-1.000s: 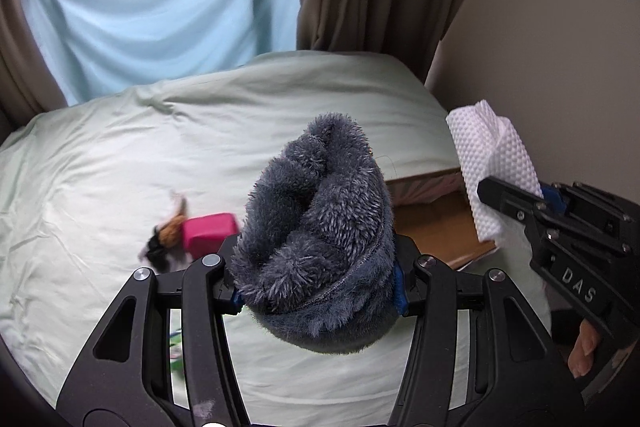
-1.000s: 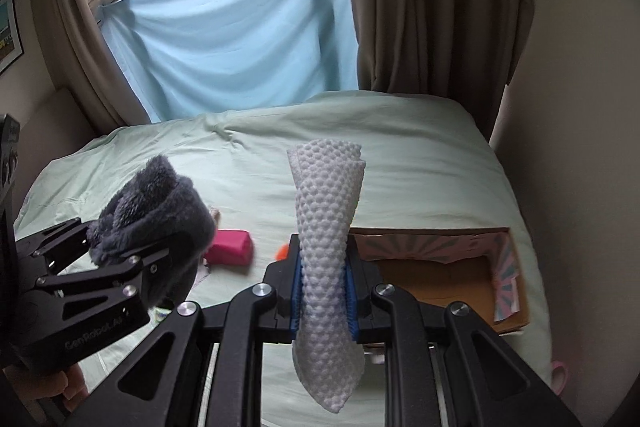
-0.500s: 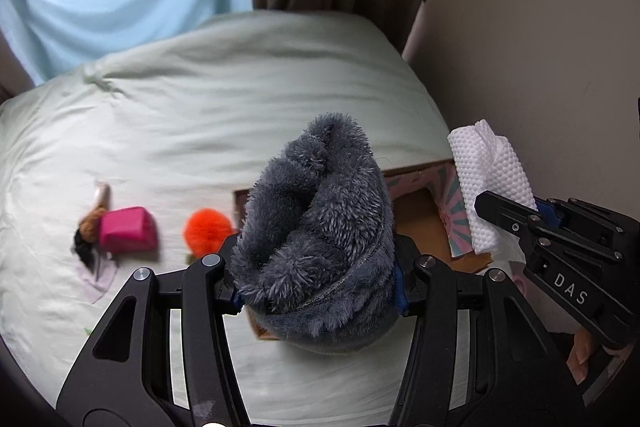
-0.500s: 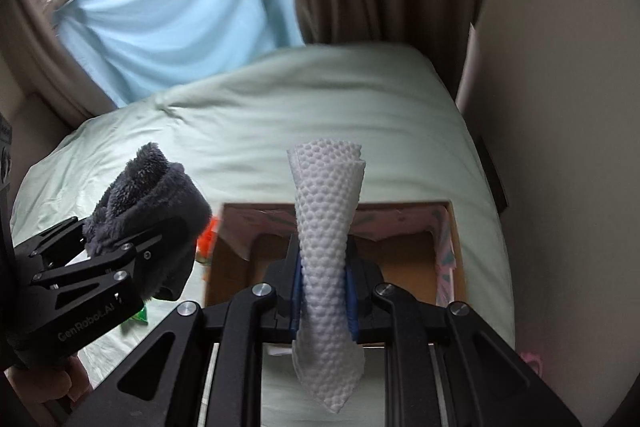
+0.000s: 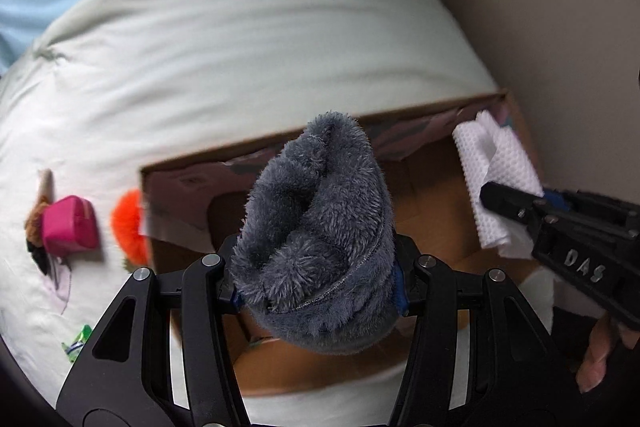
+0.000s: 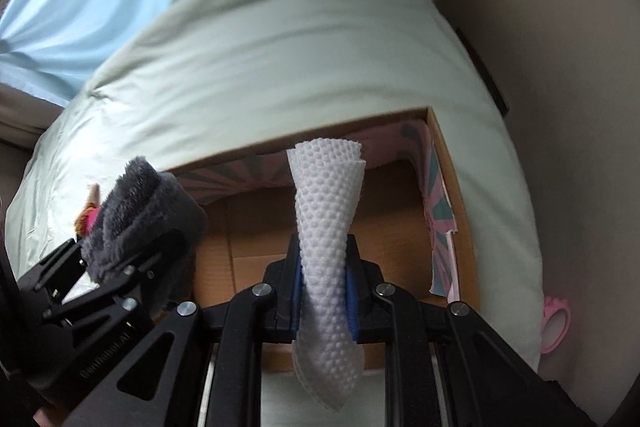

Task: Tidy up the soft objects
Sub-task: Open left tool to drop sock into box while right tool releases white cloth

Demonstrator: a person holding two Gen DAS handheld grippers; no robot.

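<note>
We see a bed (image 5: 248,39) under a pale green sheet, filling most of both views. On it, toward three o'clock, sits an open cardboard box (image 5: 432,187) with pink patterned paper along its inner walls. Just beside the box's nine o'clock wall lies an orange fluffy ball (image 5: 127,227). Farther toward nine o'clock we find a pink block (image 5: 70,227) touching a brown and black tuft. A small green wrapper (image 5: 78,343) lies near seven o'clock.
</note>
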